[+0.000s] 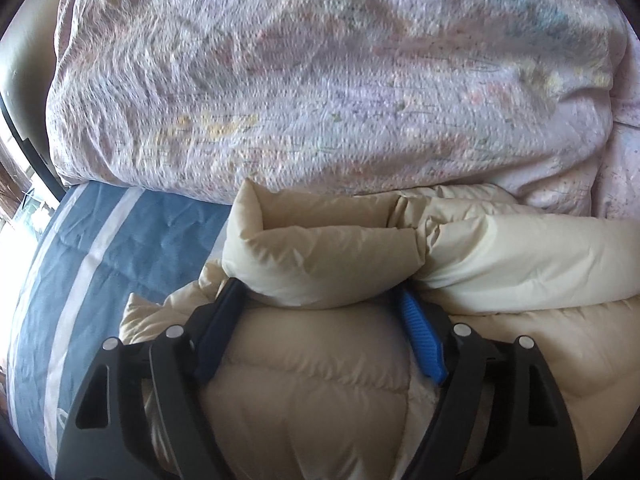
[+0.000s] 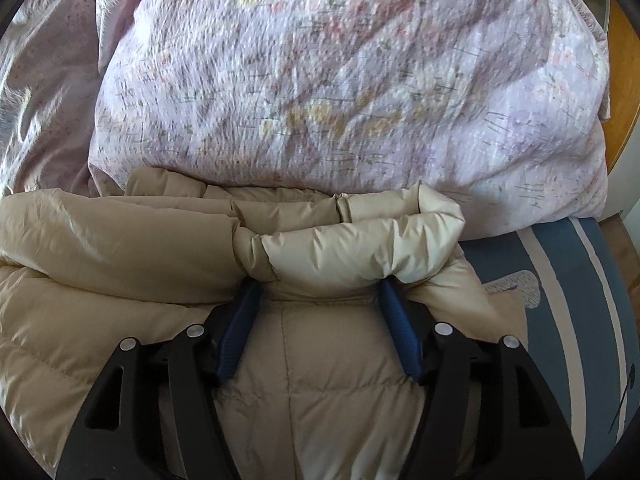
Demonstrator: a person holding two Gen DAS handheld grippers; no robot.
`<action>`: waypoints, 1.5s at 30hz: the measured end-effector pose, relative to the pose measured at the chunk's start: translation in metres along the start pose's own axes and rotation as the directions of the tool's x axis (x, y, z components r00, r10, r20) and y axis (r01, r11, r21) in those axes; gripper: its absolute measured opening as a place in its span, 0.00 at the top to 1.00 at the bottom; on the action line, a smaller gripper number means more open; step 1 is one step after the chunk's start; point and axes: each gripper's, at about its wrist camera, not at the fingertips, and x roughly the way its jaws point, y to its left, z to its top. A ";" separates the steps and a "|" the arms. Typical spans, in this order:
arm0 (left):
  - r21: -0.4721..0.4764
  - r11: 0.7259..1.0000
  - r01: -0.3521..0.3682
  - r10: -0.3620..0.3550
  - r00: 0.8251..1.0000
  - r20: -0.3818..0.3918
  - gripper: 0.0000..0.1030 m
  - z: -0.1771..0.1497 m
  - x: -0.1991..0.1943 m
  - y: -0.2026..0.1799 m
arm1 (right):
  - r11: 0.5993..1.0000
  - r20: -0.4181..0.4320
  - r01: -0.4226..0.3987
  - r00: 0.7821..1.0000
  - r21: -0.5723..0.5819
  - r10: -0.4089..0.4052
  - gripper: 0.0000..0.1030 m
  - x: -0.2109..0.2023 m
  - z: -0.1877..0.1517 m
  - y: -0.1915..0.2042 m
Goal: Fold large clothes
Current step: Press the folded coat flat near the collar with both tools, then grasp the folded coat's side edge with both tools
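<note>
A cream puffy down jacket (image 1: 320, 392) lies on the bed, and it also fills the lower part of the right wrist view (image 2: 312, 392). My left gripper (image 1: 318, 294) has its blue fingers (image 1: 422, 344) spread wide, with their tips tucked under a thick folded roll of the jacket (image 1: 316, 256). My right gripper (image 2: 322, 286) is likewise spread wide, its blue fingers (image 2: 236, 336) reaching under the same padded fold (image 2: 352, 248). The fingertips are hidden by the fabric. Neither pair of jaws is pinched together.
A big lilac floral duvet (image 1: 320, 80) is heaped just behind the jacket, also in the right wrist view (image 2: 340, 80). A blue sheet with white stripes (image 1: 100, 264) covers the bed at the left, and at the right (image 2: 568, 300). A wooden frame (image 2: 624, 92) stands far right.
</note>
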 end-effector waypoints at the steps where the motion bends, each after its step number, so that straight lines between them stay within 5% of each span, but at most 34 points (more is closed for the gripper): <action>1: -0.001 1.000 0.000 0.000 1.000 0.000 0.24 0.000 0.001 0.000 | 1.000 0.000 0.000 1.000 0.001 0.000 0.36 0.005 0.001 0.001; 14: -0.013 1.000 0.004 -0.004 1.000 -0.012 0.20 0.002 0.021 0.010 | 1.000 -0.012 0.005 1.000 0.008 -0.005 0.33 0.021 0.010 -0.007; 20: 0.001 0.999 0.032 -0.032 0.994 -0.103 0.20 0.017 -0.005 0.023 | 1.000 -0.108 -0.027 0.994 0.014 0.028 0.33 0.014 0.021 -0.019; 30: -0.019 0.996 0.082 -0.084 0.990 -0.115 0.20 0.011 -0.065 0.087 | 0.983 -0.110 -0.082 0.989 0.167 0.101 0.22 -0.032 0.022 -0.082; 36: -0.092 0.988 0.124 -0.139 0.973 -0.182 0.20 -0.013 -0.074 0.127 | 0.946 -0.214 -0.145 0.954 0.288 0.212 0.20 -0.028 -0.009 -0.117; 45: -0.188 0.961 0.201 -0.245 0.937 -0.250 0.20 -0.049 -0.075 0.129 | 0.855 -0.332 -0.219 0.854 0.470 0.402 0.20 0.009 -0.051 -0.146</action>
